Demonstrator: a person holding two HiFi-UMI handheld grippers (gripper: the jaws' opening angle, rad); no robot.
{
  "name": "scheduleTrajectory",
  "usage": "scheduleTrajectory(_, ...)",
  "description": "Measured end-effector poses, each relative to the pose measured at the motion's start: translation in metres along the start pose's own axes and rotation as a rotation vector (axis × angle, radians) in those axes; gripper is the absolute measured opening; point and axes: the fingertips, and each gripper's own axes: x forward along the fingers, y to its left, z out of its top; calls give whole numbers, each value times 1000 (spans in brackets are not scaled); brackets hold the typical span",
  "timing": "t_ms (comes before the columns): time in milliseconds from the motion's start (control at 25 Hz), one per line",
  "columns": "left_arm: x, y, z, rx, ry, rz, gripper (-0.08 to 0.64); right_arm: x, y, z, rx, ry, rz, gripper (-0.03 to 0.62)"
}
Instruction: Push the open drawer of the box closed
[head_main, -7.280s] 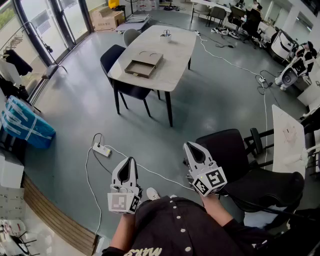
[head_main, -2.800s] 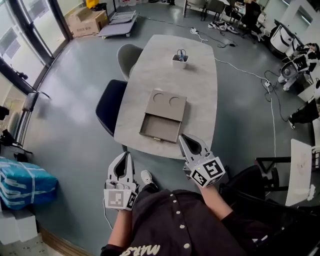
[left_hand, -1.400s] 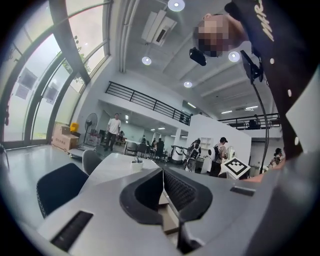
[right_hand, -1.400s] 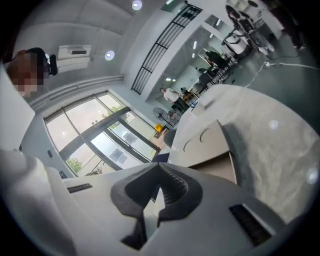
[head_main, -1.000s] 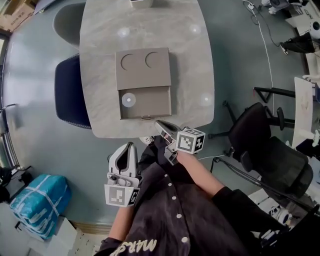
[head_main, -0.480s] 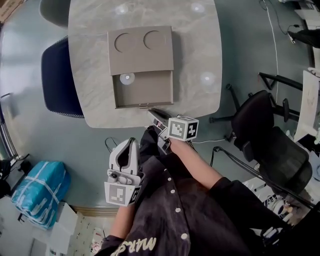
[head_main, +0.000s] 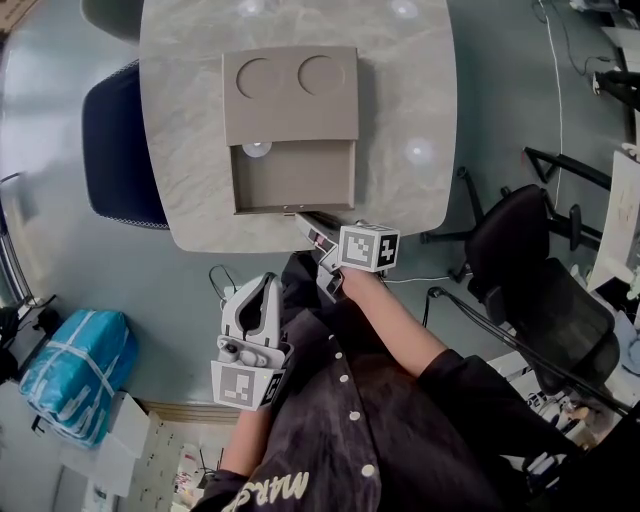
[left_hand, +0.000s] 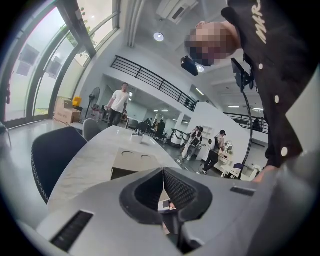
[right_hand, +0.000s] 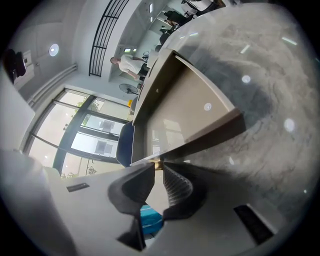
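Note:
A flat brown box (head_main: 290, 95) with two round recesses lies on the marble table (head_main: 190, 150). Its drawer (head_main: 295, 180) stands pulled out toward me and holds nothing. My right gripper (head_main: 302, 217) is at the middle of the drawer front. In the right gripper view its jaws (right_hand: 156, 165) are closed to a narrow gap around the small brass handle (right_hand: 157, 163), with the drawer's inside (right_hand: 185, 120) beyond. My left gripper (head_main: 262, 285) hangs shut and holding nothing below the table edge, near my body. Its pads meet in the left gripper view (left_hand: 162, 172).
A dark blue chair (head_main: 115, 140) is tucked in at the table's left side. A black office chair (head_main: 530, 270) stands to the right. A blue bag (head_main: 70, 375) lies on the floor at the left. A small white holder (left_hand: 137, 137) sits farther up the table.
I have walked up to the table. My right gripper has reached forward and its tips now meet the drawer front. The drawer stands as far out as before. The left gripper stays low.

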Motion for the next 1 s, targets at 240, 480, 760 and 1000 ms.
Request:
scheduleTrajectory(240,4,3,0,-10,3,4,17,-3,7,2,-21,6,14,41)
scheduleTrajectory(480,7,3,4,-7,-1,-1,17,-4,4,7,-17,4,-11,41)
scheduleTrajectory(760,7,9,0,-20,20,5,17,0,8,19,-8,-17,-14,41)
scheduleTrajectory(1000,8,14,5,-16,4,20,17,5,10,41,-13,-45,-13,41)
